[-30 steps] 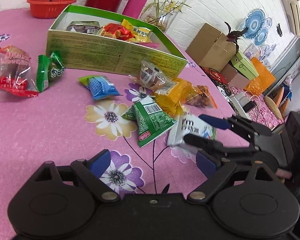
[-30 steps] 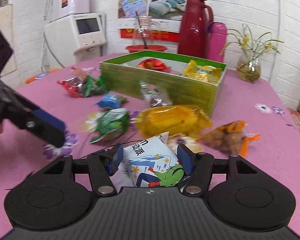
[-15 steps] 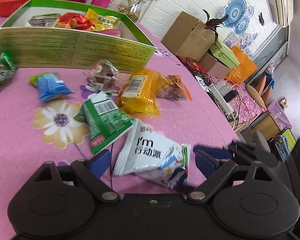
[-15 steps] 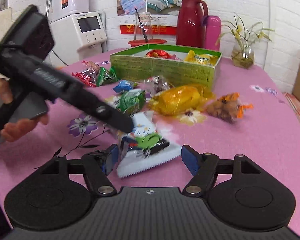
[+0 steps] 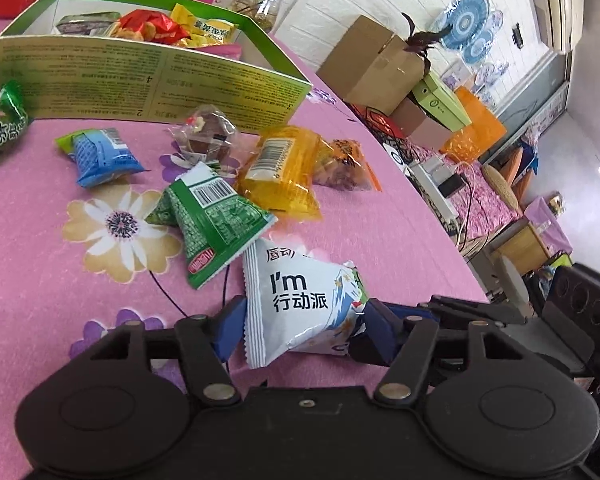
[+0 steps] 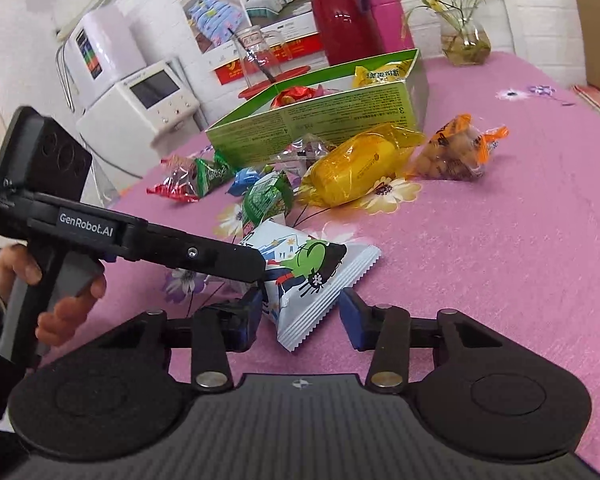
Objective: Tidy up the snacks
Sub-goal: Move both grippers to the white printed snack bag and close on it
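Left gripper [image 5: 300, 330]: you are closing its jaws on the white snack packet [image 5: 300, 304]; both blue pads are pressing its sides.
Right gripper [image 6: 300, 318]: you are narrowing its jaws around the same packet's serrated end; the left pad is touching it, the right pad is standing just apart.
White snack packet: it is sitting at the near edge of the tabletop [image 5: 32, 248], tilted, between both pairs of fingers.
Your left hand [image 6: 56, 288]: it is wrapping the left gripper's handle, seen from the right wrist.
Green packet [image 5: 212, 220]: it is lying just beyond the white one, touching its top corner.
Yellow packet [image 5: 280, 172]: it is resting behind the green one, with an orange nut bag [image 5: 346, 166] against its right side.
Blue packet [image 5: 100, 156]: it is lying to the left, apart from the rest.
Clear wrapped sweet [image 5: 208, 136]: it is sitting against the box wall.
Green box [image 5: 148, 80]: it is standing open toward the far edge, holding red and yellow snacks.
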